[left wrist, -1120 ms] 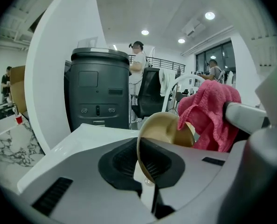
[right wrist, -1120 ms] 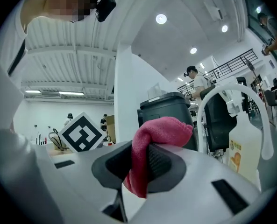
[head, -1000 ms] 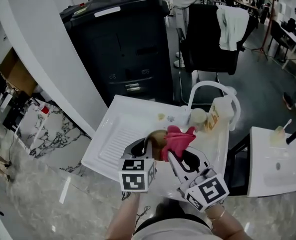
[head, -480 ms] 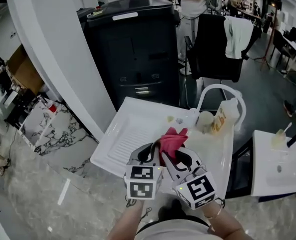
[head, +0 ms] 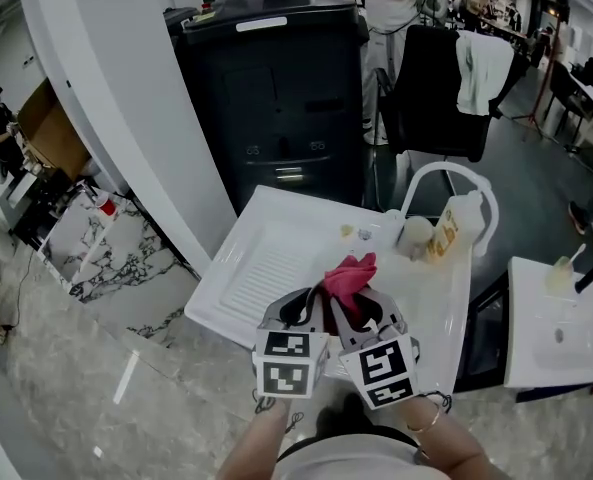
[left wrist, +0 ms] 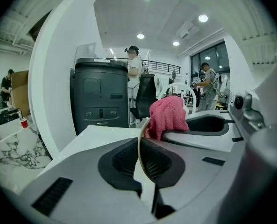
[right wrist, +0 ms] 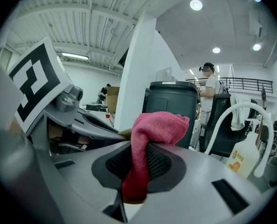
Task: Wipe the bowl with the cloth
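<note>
- The left gripper (left wrist: 142,161), close to the person, has its jaws pressed onto the thin rim of the bowl (left wrist: 139,141), which is held on edge.
- The right gripper (right wrist: 136,164), just beside it, pinches the pink cloth (right wrist: 152,125), which is bunched against the bowl.
- Both hang over a white sink unit (head: 266,253).
- Farther back stand a bottle (head: 446,230) and a black bin (head: 266,88).
</note>
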A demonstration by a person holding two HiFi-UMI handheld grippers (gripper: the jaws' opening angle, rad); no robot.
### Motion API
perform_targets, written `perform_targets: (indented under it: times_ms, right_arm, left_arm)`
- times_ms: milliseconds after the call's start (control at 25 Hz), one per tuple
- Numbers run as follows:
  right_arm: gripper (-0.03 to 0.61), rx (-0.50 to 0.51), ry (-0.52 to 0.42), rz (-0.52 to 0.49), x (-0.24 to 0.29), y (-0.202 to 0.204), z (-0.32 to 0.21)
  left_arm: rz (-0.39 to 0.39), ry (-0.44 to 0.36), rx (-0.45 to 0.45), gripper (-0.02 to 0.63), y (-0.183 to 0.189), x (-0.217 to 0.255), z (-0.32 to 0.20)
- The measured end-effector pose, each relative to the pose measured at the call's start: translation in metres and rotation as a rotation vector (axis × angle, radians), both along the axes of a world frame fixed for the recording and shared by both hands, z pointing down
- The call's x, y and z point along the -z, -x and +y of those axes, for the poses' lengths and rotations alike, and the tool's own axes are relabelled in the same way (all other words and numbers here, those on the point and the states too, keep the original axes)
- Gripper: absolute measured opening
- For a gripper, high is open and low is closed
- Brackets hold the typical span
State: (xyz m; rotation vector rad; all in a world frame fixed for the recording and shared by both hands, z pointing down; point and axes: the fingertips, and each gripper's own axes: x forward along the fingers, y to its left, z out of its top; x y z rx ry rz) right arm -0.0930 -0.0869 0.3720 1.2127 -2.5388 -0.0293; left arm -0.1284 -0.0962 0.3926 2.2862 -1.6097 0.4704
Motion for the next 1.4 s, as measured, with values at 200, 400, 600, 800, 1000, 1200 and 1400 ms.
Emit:
perform_targets:
  times_ms: [200, 400, 600, 800, 1000, 1200, 1400]
  right_arm:
    - [0.072, -0.045, 0.002, 0.007, -0.001, -0.013, -0.001]
    - [0.072, -0.077, -0.001, -0.012, -0.001, -0.027, -0.001]
    - [0.072, -0.099, -0.021, -0.062, 0.006, -0.043, 0.001]
    - [0.071, 0.074, 0.014, -0.148, 0.014, -0.028, 0.018]
    - [0.071, 0.197, 0.143, -0.028, -0.016, -0.003, 0.025]
    - [0.071, 0.183, 0.232, 0.098, -0.042, -0.004, 0.012]
    - [0.071, 0.154, 0.240, 0.181, -0.053, -0.010, 0.003]
  left_arm:
    - [0.014, 0.022, 0.013, 0.028, 0.002, -0.004, 0.000]
    - [0.029, 0.027, 0.017, 0.028, -0.002, -0.006, -0.002]
    - [0.027, 0.029, 0.018, 0.028, -0.008, -0.010, -0.008]
    - [0.042, 0.049, 0.048, 0.028, -0.004, -0.016, -0.015]
    - [0.078, 0.056, 0.041, 0.028, -0.011, -0.013, -0.015]
    - [0.085, 0.070, 0.019, 0.028, -0.017, -0.020, -0.011]
    - [0.082, 0.084, 0.018, 0.029, -0.018, -0.026, -0.009]
